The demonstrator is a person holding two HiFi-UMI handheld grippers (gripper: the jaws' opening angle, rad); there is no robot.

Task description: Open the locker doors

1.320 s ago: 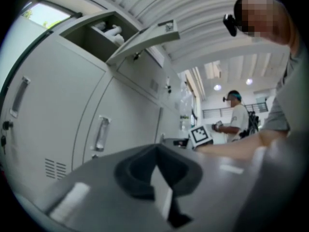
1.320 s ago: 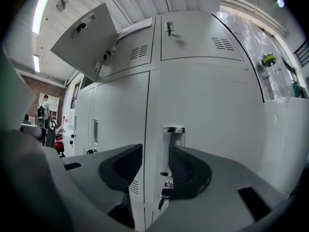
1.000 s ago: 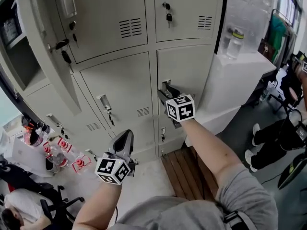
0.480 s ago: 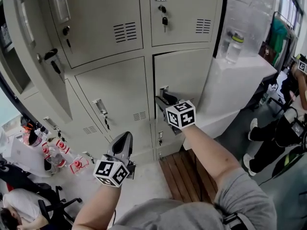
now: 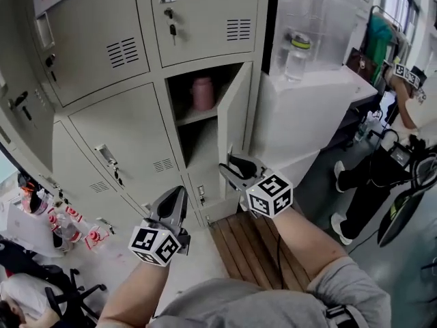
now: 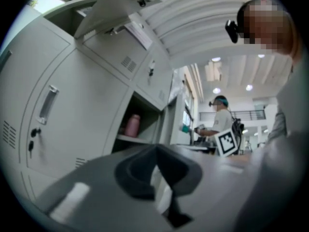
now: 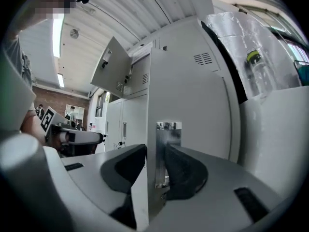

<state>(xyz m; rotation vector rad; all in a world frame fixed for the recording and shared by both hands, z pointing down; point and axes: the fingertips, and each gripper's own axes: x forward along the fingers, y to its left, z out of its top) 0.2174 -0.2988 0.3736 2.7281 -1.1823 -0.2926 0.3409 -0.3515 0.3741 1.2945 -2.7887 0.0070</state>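
The grey locker bank fills the head view. Its middle right door [image 5: 233,112] stands swung open, showing a pink bottle [image 5: 203,93] on a shelf inside. My right gripper [image 5: 231,167] is shut on that door's free edge at its metal handle [image 7: 167,144]. Its jaws have just been closing, and the right gripper [image 7: 155,152] has the door's edge and handle between its pads. My left gripper [image 5: 176,197] hangs lower left, shut and empty, in front of a closed door [image 5: 126,139]. In the left gripper view, the left gripper [image 6: 157,151] points toward the pink bottle [image 6: 132,125].
Closed upper doors [image 5: 205,12] carry keys. Another door [image 5: 17,108] hangs open at far left. A white cabinet [image 5: 307,108] with a plastic bottle [image 5: 298,53] adjoins the lockers on the right. A wooden platform [image 5: 246,244] lies below. People [image 5: 410,108] stand at right; bottles [image 5: 68,227] litter the floor.
The middle right door has swung from closed to open, pulled toward me by the right gripper. Both grippers and the head view shifted; the pink bottle inside now shows.
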